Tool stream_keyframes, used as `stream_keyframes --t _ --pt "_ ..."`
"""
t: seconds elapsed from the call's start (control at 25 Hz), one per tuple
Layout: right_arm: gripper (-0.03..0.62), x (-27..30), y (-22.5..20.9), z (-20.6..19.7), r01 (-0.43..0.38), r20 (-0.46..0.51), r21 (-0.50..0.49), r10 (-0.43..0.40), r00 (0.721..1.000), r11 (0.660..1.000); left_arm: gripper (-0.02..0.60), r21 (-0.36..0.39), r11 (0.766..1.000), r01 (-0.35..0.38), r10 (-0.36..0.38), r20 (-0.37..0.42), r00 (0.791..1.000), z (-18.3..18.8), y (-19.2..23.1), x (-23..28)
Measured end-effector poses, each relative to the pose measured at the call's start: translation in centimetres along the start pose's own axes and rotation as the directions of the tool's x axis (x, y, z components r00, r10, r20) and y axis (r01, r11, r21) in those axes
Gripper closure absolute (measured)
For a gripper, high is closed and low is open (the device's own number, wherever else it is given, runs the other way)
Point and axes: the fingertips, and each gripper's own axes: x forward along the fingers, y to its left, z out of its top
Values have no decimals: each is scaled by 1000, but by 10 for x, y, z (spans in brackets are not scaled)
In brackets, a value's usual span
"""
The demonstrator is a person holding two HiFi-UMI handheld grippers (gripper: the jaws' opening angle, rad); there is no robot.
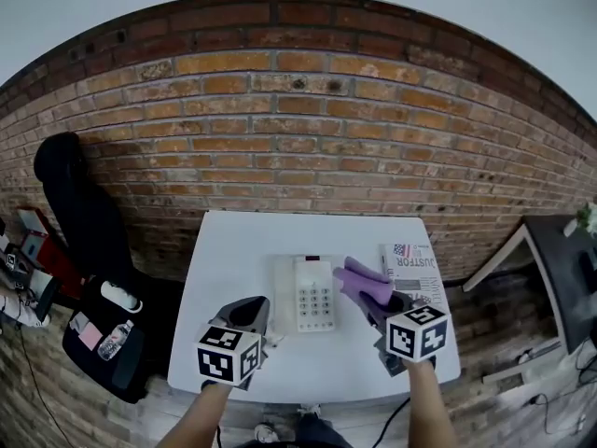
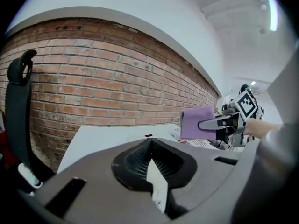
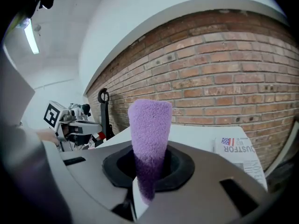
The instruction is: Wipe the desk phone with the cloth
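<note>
Above white table (image 1: 233, 250): right tool (image 1: 387, 304) clamps purple cloth (image 1: 359, 283) beside desk phone (image 1: 314, 292); left tool (image 1: 250, 317) jaws together.

I'm in office-like room: bare brick wall (image 1: 308, 129), white bench (image 1: 247, 250), desk phone (image 1: 314, 292), newspaper (image 1: 415, 271), strip light (image 3: 32, 38) overhead.

A: How's the light?
B: Bright and even. A long white ceiling tube lamp (image 3: 32, 38) glows upper left in the right gripper view; the purple fuzzy cloth (image 3: 149, 125) darkens at its foot.
A: Sharpness?
B: Fisheye bows the red brick wall (image 1: 308, 129); corners go black; near foreground blurs.
</note>
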Motion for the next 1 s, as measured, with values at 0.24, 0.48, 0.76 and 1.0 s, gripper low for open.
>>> stream_keyframes --t 0.24,0.48,0.76,1.0 --pt "549 -35 34 -8 96 78 -22 -94 993 995 577 21 1000 13 -13 17 1000 -5 -7 -28" --pt "551 -59 56 -11 171 163 -26 -164 973 985 577 26 1000 6 -7 24 1000 -14 -8 -47" --pt "551 -65 72 -9 189 196 -33 -179 964 981 577 36 999 3 -4 30 1000 -17 -5 -62" --pt "551 -68 77 -7 202 207 -48 -189 960 978 577 42 999 11 -12 36 999 -17 0 -71"
